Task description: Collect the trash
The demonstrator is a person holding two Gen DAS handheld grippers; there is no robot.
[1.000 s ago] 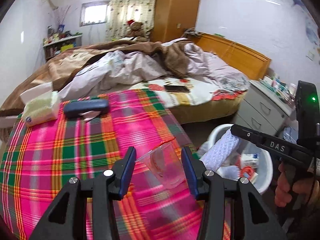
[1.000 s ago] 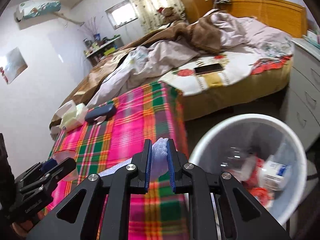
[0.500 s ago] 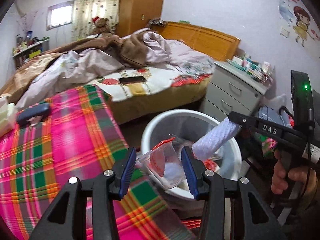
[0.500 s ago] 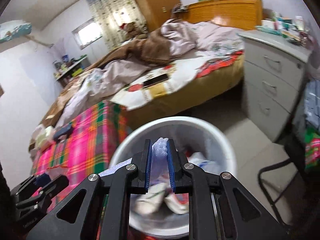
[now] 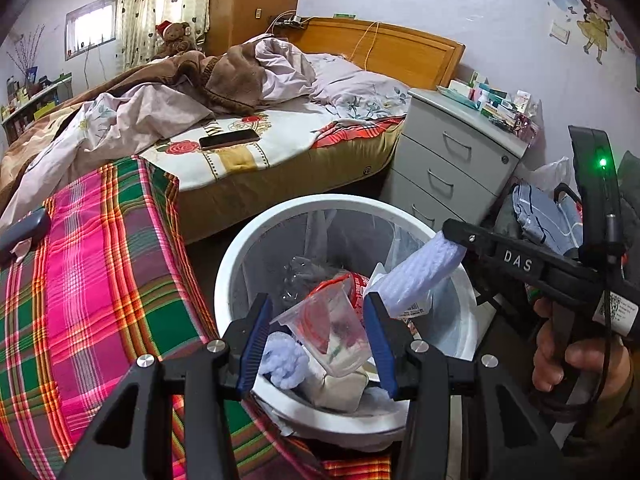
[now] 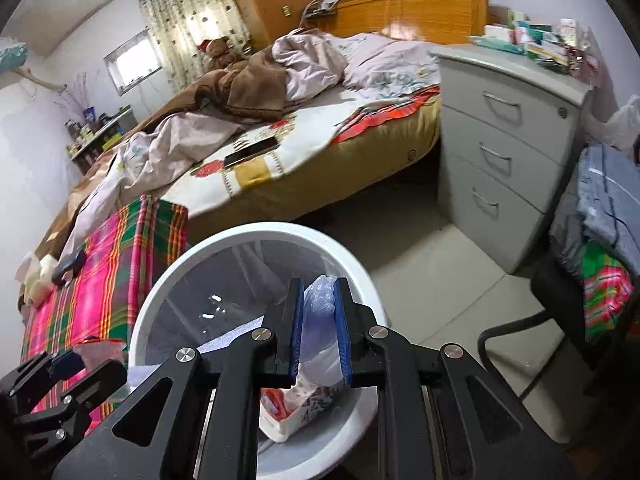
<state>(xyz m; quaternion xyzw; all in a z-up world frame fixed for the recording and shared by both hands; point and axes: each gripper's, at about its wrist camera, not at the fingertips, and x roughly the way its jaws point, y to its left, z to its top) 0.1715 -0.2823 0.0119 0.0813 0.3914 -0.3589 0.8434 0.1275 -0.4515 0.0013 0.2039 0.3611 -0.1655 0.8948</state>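
Observation:
My left gripper (image 5: pixel 316 340) is shut on a clear plastic cup (image 5: pixel 328 330) with a red-edged rim, held tilted over the white trash bin (image 5: pixel 236 280). My right gripper (image 6: pixel 318 336) is shut on a white foam wrap (image 6: pixel 318 300) and holds it over the same bin (image 6: pixel 160 292). In the left wrist view the right gripper (image 5: pixel 456 240) reaches in from the right with the foam wrap (image 5: pixel 420 272) hanging over the bin. The bin holds wrappers, a carton and other trash.
A table with a pink plaid cloth (image 5: pixel 88 280) is left of the bin, with a dark glasses case (image 5: pixel 24 230). A bed (image 5: pixel 240 136) with a phone (image 5: pixel 229 139) is behind. A grey drawer unit (image 5: pixel 452 160) stands right, a chair with clothes (image 6: pixel 596 240) beside it.
Both grippers moved right from over the plaid table to above the trash bin, each carrying its item. The bin now fills the lower middle of both views.

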